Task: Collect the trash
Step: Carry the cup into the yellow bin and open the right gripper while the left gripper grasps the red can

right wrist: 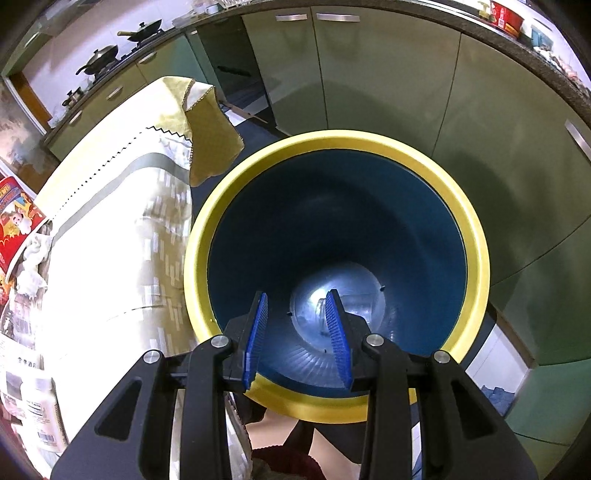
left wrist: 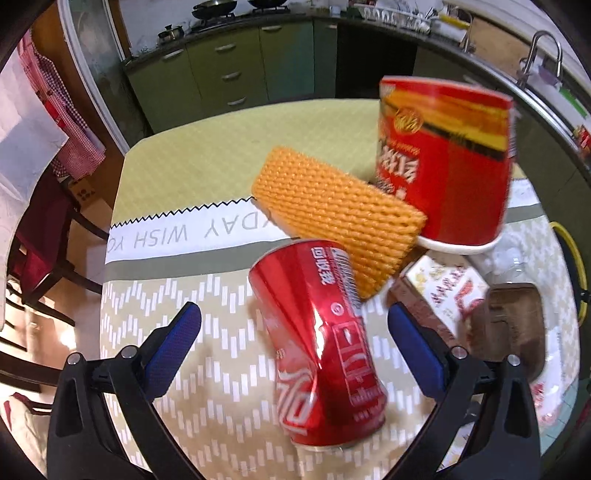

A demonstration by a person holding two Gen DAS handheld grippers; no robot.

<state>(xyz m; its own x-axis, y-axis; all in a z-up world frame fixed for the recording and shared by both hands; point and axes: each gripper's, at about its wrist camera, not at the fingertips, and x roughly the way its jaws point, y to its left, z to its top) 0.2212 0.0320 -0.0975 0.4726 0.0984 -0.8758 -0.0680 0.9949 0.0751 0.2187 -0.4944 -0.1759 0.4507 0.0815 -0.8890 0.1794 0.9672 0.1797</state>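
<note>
Green cabinets (left wrist: 236, 70) line the kitchen ahead; pans (left wrist: 214, 9) on the counter, tap (left wrist: 546, 48) right, chair (left wrist: 44, 240) left.

Tablecloth (left wrist: 192, 236) white band near worktop's far edge, upside down: "WISH", then "DAY" partly covered. Crushed red can (left wrist: 321, 339): Chinese characters, script logo, not legible. Red noodle cup (left wrist: 443, 162): Chinese characters, blurred.

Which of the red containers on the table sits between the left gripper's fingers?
The dented red soda can, lying between the open left gripper fingers. The red instant-noodle cup stands upside down farther back, beyond the orange foam net.
</note>
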